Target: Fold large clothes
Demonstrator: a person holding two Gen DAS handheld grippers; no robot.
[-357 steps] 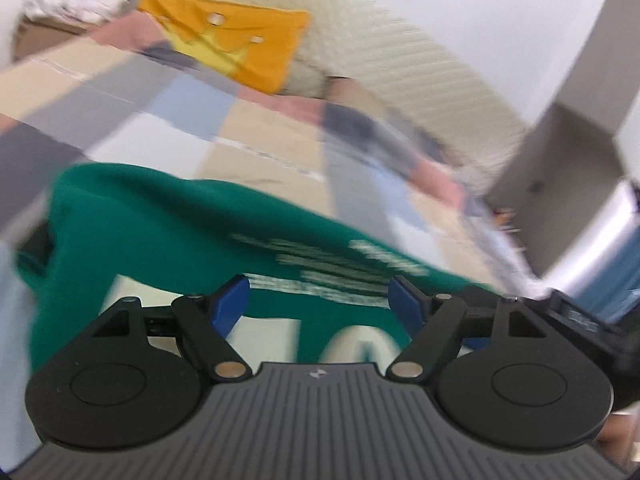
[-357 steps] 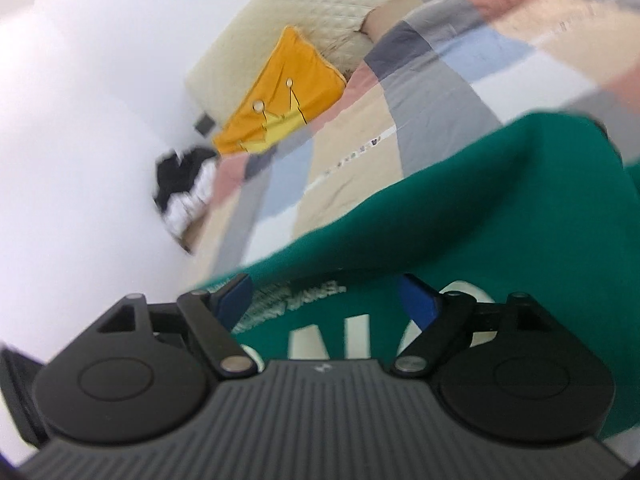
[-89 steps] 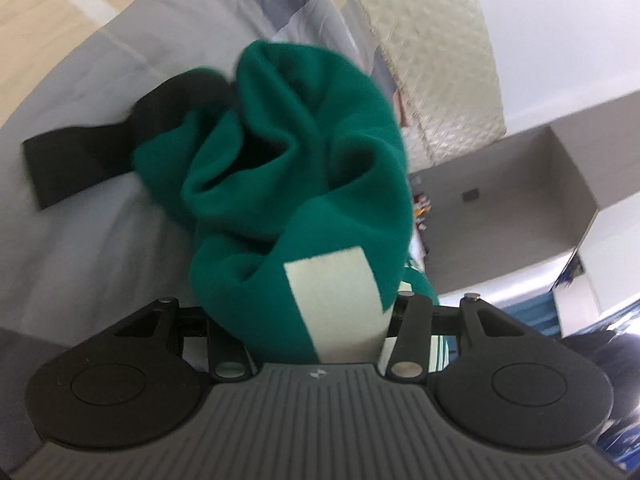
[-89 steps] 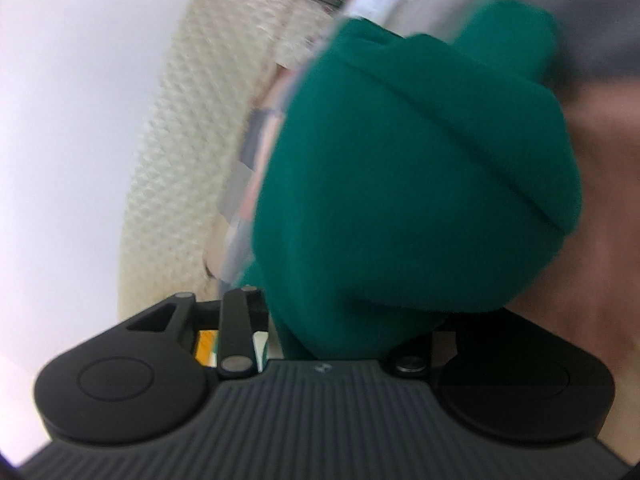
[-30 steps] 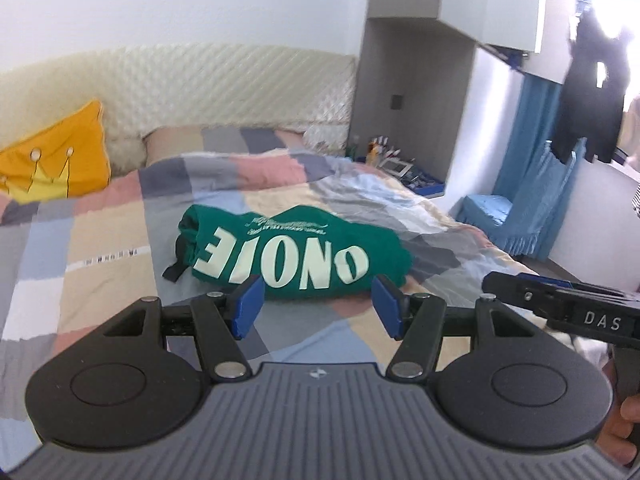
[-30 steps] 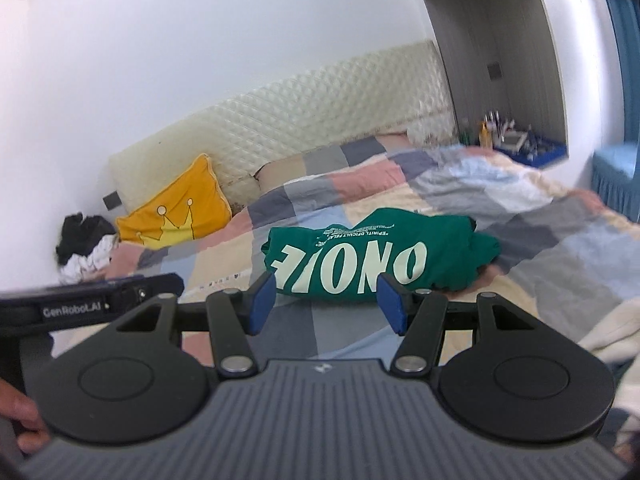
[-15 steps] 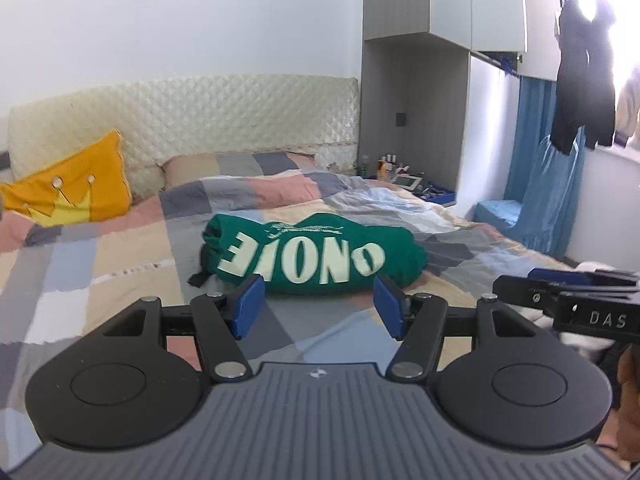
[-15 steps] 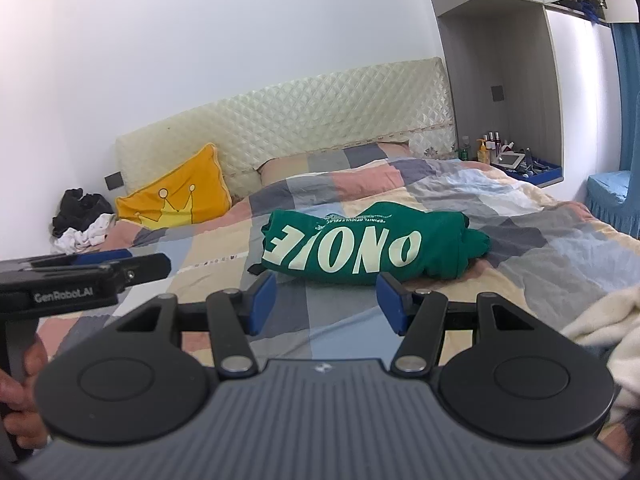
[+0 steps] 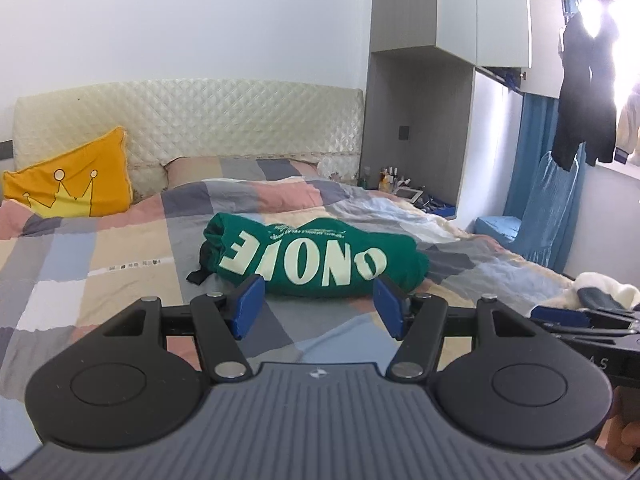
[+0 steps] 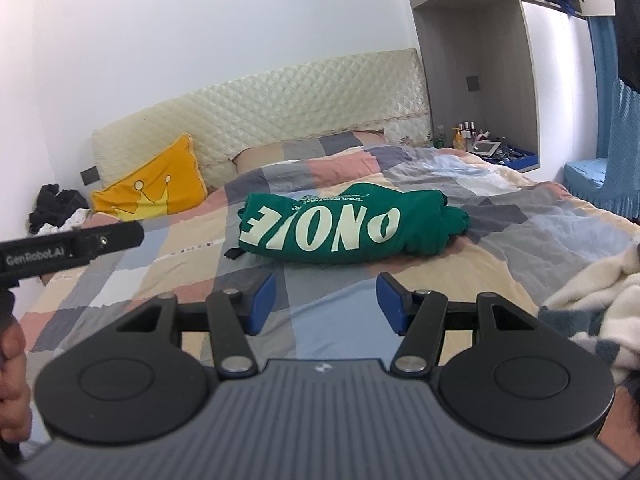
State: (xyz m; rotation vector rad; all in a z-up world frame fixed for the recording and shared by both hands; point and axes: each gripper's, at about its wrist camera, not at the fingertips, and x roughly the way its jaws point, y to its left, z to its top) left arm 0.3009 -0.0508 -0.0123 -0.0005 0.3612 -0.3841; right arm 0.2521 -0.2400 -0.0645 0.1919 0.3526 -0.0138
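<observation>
Green garment (image 9: 316, 258) bundled on the bed (image 9: 100, 248), long axis crosswise, well ahead of both tools; left tool (image 9: 318, 306) and right tool (image 10: 326, 302) parted wide, empty, about equally far.

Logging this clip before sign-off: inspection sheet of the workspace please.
Surface: bed with patchwork cover, rumpled at the far right.
Job's things: green top, folded into a bundle, white lettering up, a black strap poking out at its left end.
Clutter: yellow cushion by the headboard; white fleece at the right bed edge; clothes pile at far left.
Grippers: left gripper open, empty; right gripper open, empty; both short of the top.
Cables: nothing seen.
Surroundings: shelf niche with bottles; blue curtain; dark garment hanging at the window.
</observation>
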